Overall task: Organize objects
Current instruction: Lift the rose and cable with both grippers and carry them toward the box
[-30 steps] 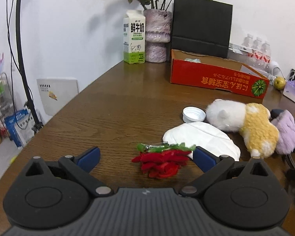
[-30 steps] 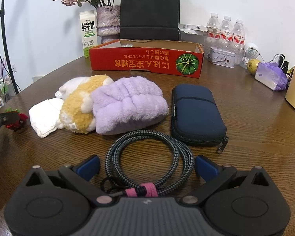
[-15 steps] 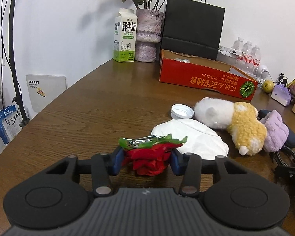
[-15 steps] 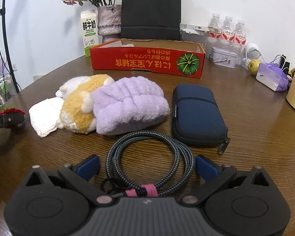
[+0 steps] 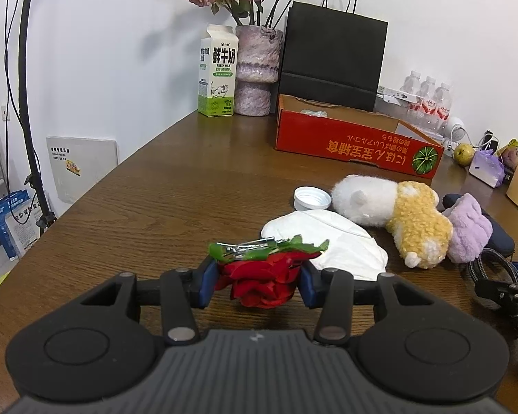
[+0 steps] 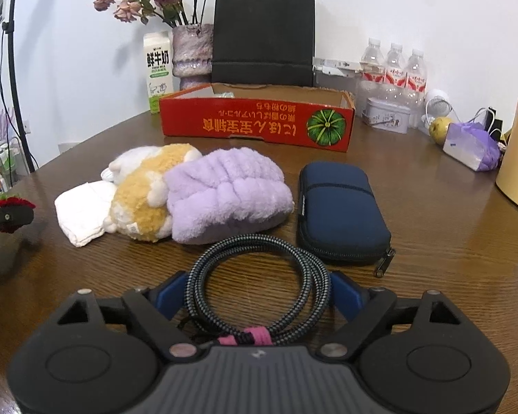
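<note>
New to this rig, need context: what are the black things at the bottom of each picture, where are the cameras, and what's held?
No robot arm here: a person holds a pair of two-finger tongs in each hand, each with a fisheye camera looking along its fingers. The black shapes at the bottom are the tongs themselves.

Left view: the left tongs are shut on a red rose hair clip above the brown table.

Right view: the right tongs are closing around a coiled braided cable, pads not visibly pressing yet.

Also on the table: a white cloth, plush toy, purple headband, navy zip case and red cardboard box.
</note>
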`<move>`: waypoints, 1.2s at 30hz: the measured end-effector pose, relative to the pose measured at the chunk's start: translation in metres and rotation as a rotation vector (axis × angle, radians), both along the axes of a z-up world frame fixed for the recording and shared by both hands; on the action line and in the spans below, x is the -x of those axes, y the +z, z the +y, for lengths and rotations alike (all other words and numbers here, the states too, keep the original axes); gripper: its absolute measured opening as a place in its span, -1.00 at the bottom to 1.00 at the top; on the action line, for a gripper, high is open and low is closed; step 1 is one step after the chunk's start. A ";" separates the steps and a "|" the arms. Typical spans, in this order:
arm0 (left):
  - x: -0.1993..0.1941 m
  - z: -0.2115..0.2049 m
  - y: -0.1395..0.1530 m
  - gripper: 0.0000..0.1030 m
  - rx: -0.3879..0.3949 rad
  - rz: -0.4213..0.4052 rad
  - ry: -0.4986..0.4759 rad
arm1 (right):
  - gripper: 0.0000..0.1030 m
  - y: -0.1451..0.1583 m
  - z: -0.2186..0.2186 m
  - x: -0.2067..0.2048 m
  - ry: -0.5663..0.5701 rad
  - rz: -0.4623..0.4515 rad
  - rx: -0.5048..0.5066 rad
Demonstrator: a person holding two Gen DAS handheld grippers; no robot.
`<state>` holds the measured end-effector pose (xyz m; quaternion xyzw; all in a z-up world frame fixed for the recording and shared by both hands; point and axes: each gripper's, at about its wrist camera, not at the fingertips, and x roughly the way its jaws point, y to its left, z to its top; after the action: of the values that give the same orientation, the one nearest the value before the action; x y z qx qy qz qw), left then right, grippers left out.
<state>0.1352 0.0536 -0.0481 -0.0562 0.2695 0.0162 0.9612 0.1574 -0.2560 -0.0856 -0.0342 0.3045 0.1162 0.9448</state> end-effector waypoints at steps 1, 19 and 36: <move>0.000 0.000 0.001 -0.08 -0.001 -0.002 -0.001 | 0.68 0.000 -0.001 0.001 0.000 -0.001 -0.004; 0.004 -0.014 0.026 -0.08 0.000 -0.070 -0.044 | 0.67 0.026 -0.008 0.020 -0.030 -0.100 -0.049; -0.029 -0.024 0.053 -0.08 0.001 -0.125 -0.079 | 0.67 0.054 0.001 -0.005 -0.027 -0.159 -0.061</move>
<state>0.1640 0.0292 0.0048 -0.0468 0.2108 -0.0255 0.9761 0.1626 -0.2550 -0.0318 -0.0103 0.2251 0.1094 0.9681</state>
